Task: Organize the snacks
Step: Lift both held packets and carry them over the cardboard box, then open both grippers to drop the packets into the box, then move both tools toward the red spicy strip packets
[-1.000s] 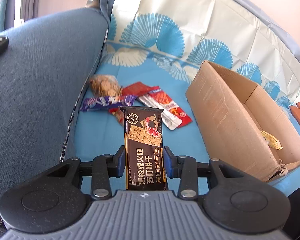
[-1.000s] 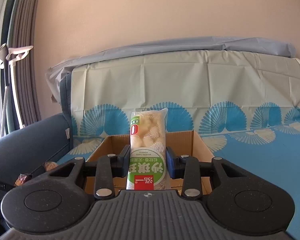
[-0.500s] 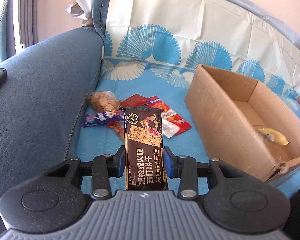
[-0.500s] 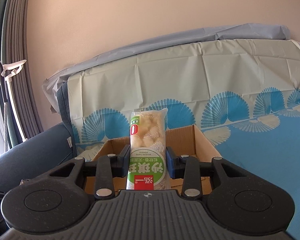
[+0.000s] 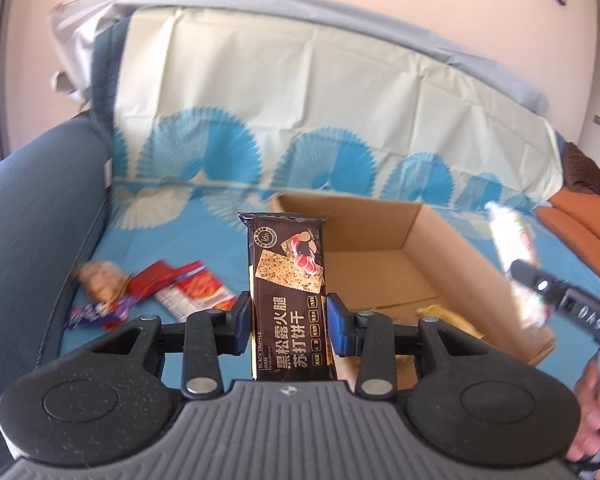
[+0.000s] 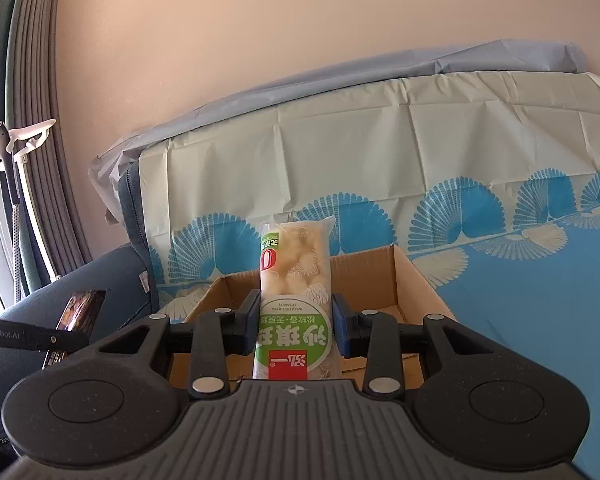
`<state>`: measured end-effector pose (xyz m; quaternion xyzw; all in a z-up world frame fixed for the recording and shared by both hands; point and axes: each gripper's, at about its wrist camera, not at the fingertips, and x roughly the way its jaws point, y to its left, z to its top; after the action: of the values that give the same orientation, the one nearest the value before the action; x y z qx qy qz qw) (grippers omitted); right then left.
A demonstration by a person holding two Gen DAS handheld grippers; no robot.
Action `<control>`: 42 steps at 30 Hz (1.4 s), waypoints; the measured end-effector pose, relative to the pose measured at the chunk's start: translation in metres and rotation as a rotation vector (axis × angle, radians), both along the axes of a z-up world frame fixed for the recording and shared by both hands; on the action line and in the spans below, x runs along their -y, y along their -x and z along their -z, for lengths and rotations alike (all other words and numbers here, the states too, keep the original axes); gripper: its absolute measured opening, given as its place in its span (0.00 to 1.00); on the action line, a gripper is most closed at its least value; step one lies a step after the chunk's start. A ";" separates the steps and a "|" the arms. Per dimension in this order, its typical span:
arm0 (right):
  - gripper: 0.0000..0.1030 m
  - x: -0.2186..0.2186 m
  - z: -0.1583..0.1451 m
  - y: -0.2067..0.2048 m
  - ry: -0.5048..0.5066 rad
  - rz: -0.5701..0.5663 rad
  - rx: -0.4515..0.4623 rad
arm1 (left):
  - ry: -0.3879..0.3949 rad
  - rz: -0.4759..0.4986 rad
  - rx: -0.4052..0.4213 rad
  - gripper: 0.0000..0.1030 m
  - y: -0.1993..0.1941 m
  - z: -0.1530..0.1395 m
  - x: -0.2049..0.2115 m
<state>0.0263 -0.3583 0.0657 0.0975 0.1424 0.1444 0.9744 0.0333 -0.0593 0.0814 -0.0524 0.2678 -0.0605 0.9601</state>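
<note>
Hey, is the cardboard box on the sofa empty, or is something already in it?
Not empty. The cardboard box is open-topped, and a yellow packet lies on its floor.

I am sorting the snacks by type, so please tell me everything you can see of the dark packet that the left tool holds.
The dark cracker packet is a flat, glossy brown-black wrapper with crimped ends. It shows a seeded cracker and red ham, gold Chinese characters, and the words "BLACK TRUFFLE HAM". It looks sealed and undamaged. It stands upright, gripped on both long edges, low down, by the blue pads of the left tool, with its top half free. Behind it is the open cardboard box. Nothing else touches it.
</note>
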 end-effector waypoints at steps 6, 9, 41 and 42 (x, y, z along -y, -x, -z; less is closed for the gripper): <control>0.36 0.001 0.000 0.002 -0.005 0.006 -0.001 | 0.033 0.079 0.033 0.41 -0.016 -0.020 0.042; 0.36 0.001 0.000 0.002 0.000 0.007 -0.002 | 0.029 0.108 0.039 0.41 -0.022 -0.024 0.060; 0.61 -0.018 0.001 0.008 0.122 0.033 -0.020 | -0.151 0.043 0.097 0.50 0.023 0.029 -0.036; 0.61 -0.019 0.001 0.009 0.128 0.035 -0.021 | -0.161 0.038 0.096 0.50 0.023 0.032 -0.046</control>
<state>0.0176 -0.3389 0.0647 0.0390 0.1599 0.1171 0.9794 0.0107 -0.0136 0.0492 0.0331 0.2266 -0.0596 0.9716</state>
